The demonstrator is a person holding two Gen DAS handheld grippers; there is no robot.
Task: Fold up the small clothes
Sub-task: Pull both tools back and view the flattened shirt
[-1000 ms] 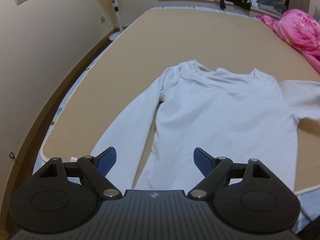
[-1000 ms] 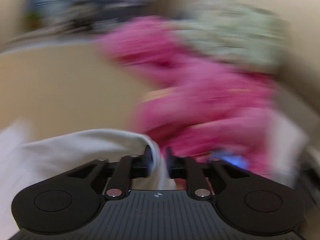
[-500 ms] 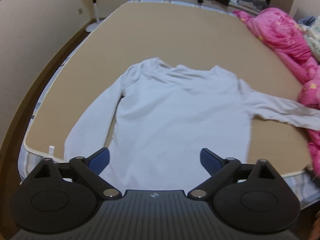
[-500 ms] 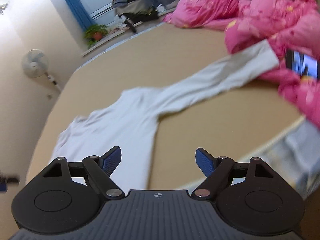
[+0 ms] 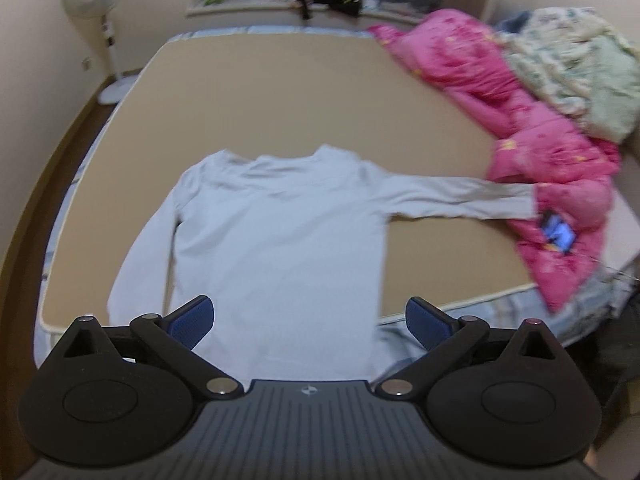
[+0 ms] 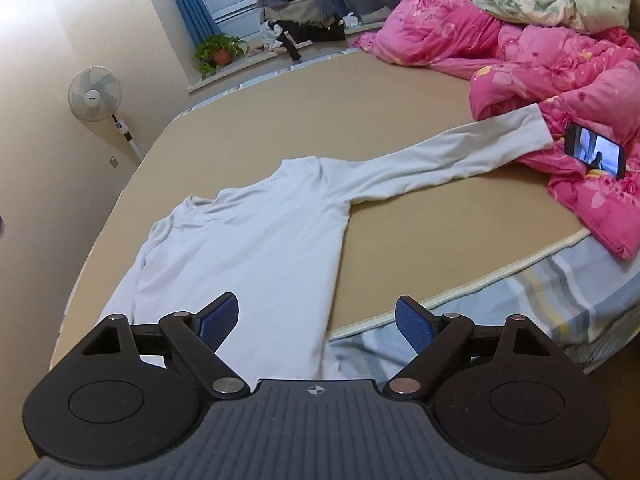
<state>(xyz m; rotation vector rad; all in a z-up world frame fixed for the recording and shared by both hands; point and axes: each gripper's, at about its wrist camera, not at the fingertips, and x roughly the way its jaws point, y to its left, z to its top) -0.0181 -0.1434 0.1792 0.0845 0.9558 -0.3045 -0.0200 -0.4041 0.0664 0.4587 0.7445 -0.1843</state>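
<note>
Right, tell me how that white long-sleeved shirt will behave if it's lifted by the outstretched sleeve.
The white shirt lies flat with soft creases, so it is probably limp and will drape and trail. It looks thin, likely light. Its sleeve cuff rests on the pink quilt beside a phone, so it may drag there.

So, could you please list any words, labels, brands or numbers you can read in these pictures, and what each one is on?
No text can be read.
Fan: a dark label on its hub, too small to read.
Phone: its screen shows a picture, no legible words.
Left hand-held gripper and right hand-held gripper: each body bears a small round emblem, no letters.
Shirt: no print or tag in view.
</note>
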